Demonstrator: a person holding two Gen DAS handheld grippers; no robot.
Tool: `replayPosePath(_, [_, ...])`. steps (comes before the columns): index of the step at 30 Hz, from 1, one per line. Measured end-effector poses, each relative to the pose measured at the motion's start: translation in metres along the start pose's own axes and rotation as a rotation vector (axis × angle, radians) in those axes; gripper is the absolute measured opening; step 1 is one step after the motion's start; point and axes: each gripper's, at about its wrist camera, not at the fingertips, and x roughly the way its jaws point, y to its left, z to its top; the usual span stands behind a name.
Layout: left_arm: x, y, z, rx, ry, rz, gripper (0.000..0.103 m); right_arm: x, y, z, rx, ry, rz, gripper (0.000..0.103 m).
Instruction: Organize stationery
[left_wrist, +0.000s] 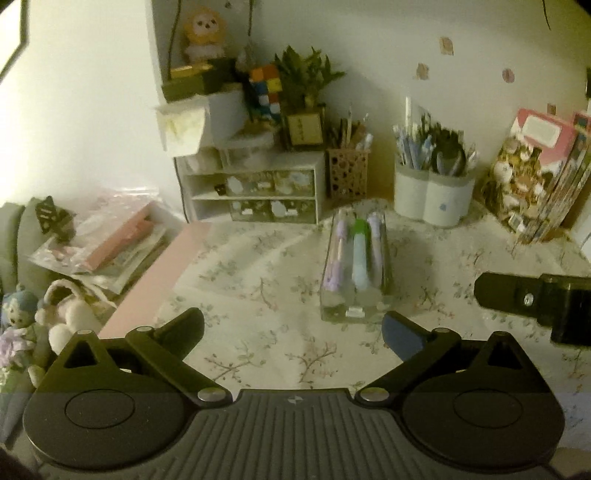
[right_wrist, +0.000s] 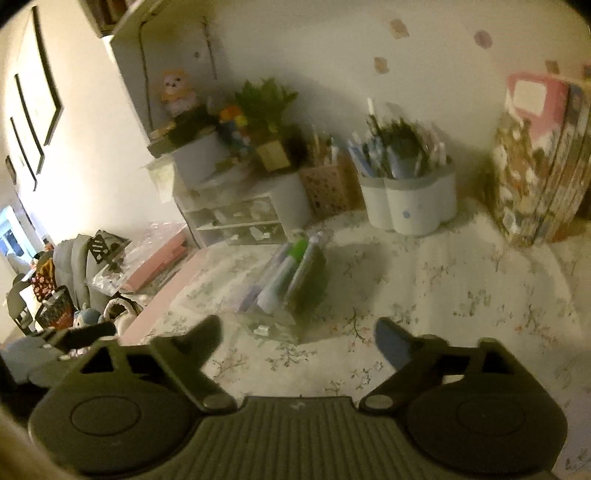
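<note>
A clear plastic pen case (left_wrist: 354, 266) with purple, green and lilac pens lies on the floral tablecloth (left_wrist: 258, 280), just ahead of my left gripper (left_wrist: 293, 328), which is open and empty. The case also shows in the right wrist view (right_wrist: 288, 280), ahead and slightly left of my right gripper (right_wrist: 297, 332), also open and empty. A white double pen holder (left_wrist: 432, 192) full of pens stands behind, also in the right wrist view (right_wrist: 410, 199). A brown perforated pen cup (left_wrist: 347, 171) stands beside it. The right gripper's body (left_wrist: 535, 299) shows at the left view's right edge.
A small white drawer unit (left_wrist: 255, 188) with a plant, a puzzle cube and boxes on top stands at the back left. Books (left_wrist: 539, 177) lean at the back right. A pink board (left_wrist: 155, 280), papers and plush toys (left_wrist: 55, 317) lie off the left side.
</note>
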Motion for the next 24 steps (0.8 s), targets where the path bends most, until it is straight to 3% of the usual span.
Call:
replayPosePath(6, [-0.020, 0.000, 0.007, -0.002, -0.022, 0.015, 0.098, -0.010, 0.005, 0.002, -0.016, -0.027, -0.027, 0.091])
replayPosePath(24, [-0.040, 0.001, 0.013, -0.024, -0.036, -0.027, 0.098, -0.025, 0.002, 0.001, -0.022, -0.041, -0.065, 0.092])
